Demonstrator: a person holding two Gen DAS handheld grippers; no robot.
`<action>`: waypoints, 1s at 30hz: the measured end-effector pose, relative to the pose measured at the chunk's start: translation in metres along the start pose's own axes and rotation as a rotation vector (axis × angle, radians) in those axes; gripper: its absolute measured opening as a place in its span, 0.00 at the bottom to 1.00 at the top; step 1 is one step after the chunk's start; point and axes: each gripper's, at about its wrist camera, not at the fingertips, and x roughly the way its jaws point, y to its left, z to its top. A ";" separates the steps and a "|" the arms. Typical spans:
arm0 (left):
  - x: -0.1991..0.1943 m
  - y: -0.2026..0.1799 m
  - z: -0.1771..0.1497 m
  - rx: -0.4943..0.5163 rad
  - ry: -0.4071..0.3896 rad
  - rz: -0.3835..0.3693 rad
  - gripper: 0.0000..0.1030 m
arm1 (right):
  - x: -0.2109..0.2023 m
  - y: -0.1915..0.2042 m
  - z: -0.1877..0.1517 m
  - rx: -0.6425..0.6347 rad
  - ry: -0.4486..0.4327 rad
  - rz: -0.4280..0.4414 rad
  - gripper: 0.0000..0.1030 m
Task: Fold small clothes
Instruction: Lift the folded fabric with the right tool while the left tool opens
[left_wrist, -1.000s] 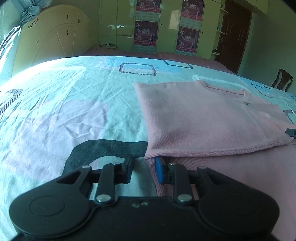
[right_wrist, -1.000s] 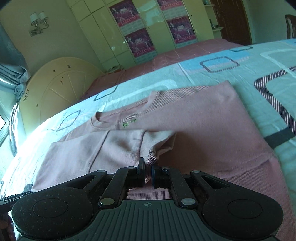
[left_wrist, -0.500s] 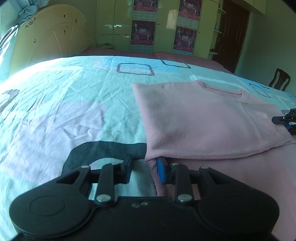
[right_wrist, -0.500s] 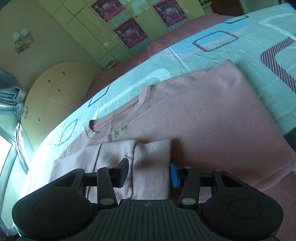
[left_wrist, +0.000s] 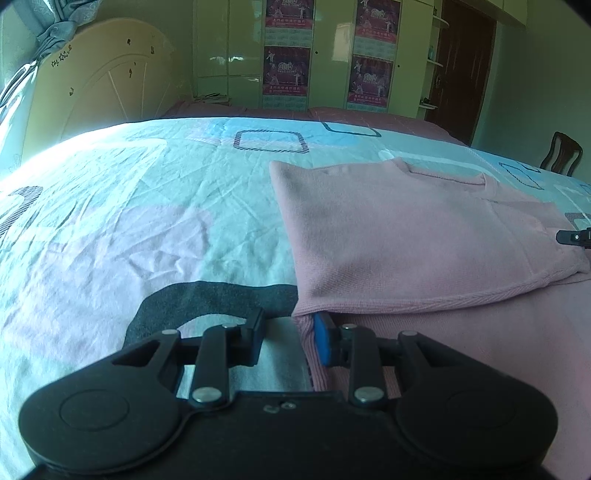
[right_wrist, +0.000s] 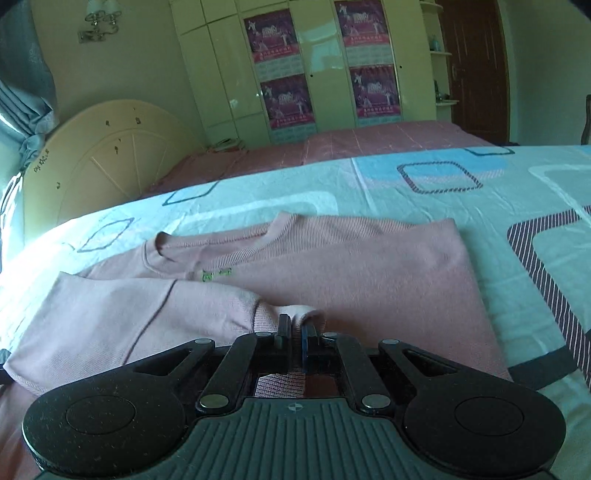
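right fingers (right_wrist: 285, 331) clamped on pink sweater (right_wrist: 369, 280) cuff, left fingers (left_wrist: 252, 341) apart at its hem

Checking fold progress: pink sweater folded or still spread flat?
Partly folded. One side of the pink sweater lies doubled over the body; its cuff is pinched in the shut right gripper. Hem end not yet folded.

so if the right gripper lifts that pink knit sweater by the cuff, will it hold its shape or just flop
Probably flop: the pink knit sweater already bunches where the right gripper pinches the cuff. The folded sleeve lies limp, so it would likely unfold. It looks light, and may drag over the patterned bedsheet rather than slide.
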 end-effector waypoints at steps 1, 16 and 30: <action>0.000 0.000 0.000 0.002 0.002 -0.001 0.28 | 0.002 -0.002 -0.001 0.004 0.012 -0.006 0.04; 0.004 -0.030 0.015 0.025 0.041 -0.145 0.54 | -0.023 0.033 -0.017 -0.025 0.111 0.040 0.05; 0.121 0.065 0.110 -0.223 0.046 -0.242 0.34 | 0.007 -0.039 0.024 0.397 0.056 0.079 0.06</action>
